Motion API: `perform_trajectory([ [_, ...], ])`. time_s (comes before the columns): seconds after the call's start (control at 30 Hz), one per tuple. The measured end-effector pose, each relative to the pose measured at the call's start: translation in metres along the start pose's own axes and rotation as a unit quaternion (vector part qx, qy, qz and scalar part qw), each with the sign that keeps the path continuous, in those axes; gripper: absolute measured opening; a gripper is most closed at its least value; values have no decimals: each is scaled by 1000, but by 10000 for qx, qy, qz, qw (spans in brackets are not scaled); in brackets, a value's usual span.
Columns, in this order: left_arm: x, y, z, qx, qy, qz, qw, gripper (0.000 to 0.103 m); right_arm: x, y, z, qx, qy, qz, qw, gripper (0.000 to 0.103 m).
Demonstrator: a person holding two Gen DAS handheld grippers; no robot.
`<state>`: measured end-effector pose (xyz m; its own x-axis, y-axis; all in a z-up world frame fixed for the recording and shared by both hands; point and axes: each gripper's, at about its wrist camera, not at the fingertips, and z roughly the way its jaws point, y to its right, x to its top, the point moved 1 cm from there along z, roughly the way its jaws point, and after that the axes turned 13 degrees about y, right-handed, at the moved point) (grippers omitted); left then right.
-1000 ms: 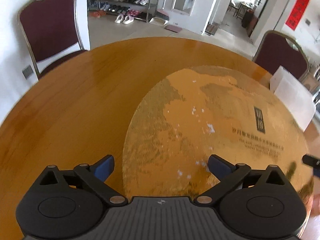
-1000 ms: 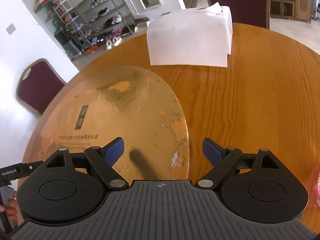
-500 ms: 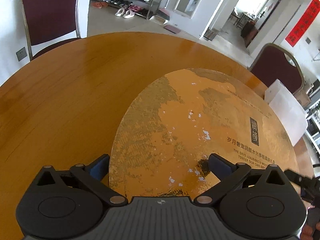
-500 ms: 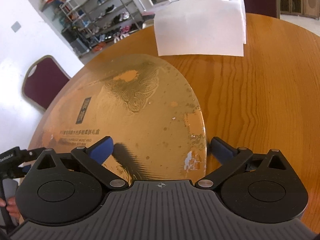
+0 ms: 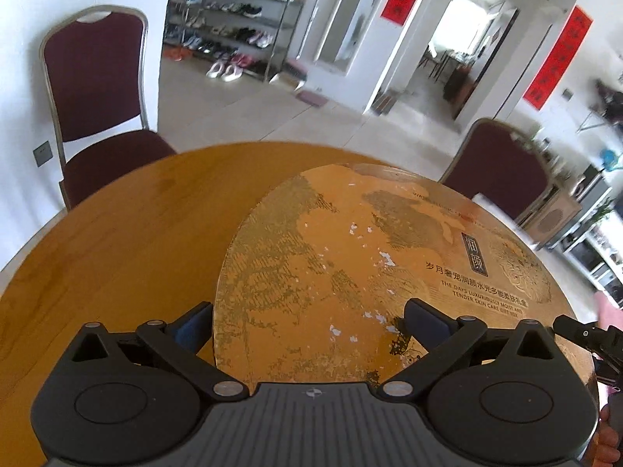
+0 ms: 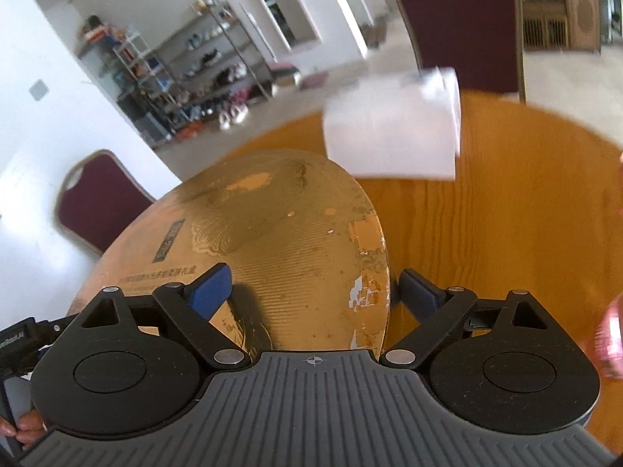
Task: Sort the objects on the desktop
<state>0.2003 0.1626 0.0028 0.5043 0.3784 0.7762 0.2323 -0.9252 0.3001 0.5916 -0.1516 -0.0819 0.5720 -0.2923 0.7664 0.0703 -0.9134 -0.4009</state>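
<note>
From my left wrist camera, my left gripper (image 5: 309, 321) straddles the left rim of the round, worn golden gift-box lid (image 5: 389, 257) above the round wooden bench (image 5: 117, 233); one finger sits outside the rim, the other over the top, and I cannot tell whether they press.

From my right wrist camera, my right gripper (image 6: 315, 286) straddles the lid's right rim, its fingers wide and closing, apparently not pressing. A white folded paper (image 6: 393, 136) lies far on the bench.
</note>
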Motion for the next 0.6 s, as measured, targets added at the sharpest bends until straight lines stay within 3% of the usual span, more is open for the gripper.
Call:
perform_trajectory([
  [0.33,8,20,-100,-761,291,-66,9967,101,13,-35,-155,-360,758,-395,9957,93],
  [0.6,49,61,-215,-1718,889,-54,9811,102,66,-88,-336,-678,1818,-829,9775,93],
])
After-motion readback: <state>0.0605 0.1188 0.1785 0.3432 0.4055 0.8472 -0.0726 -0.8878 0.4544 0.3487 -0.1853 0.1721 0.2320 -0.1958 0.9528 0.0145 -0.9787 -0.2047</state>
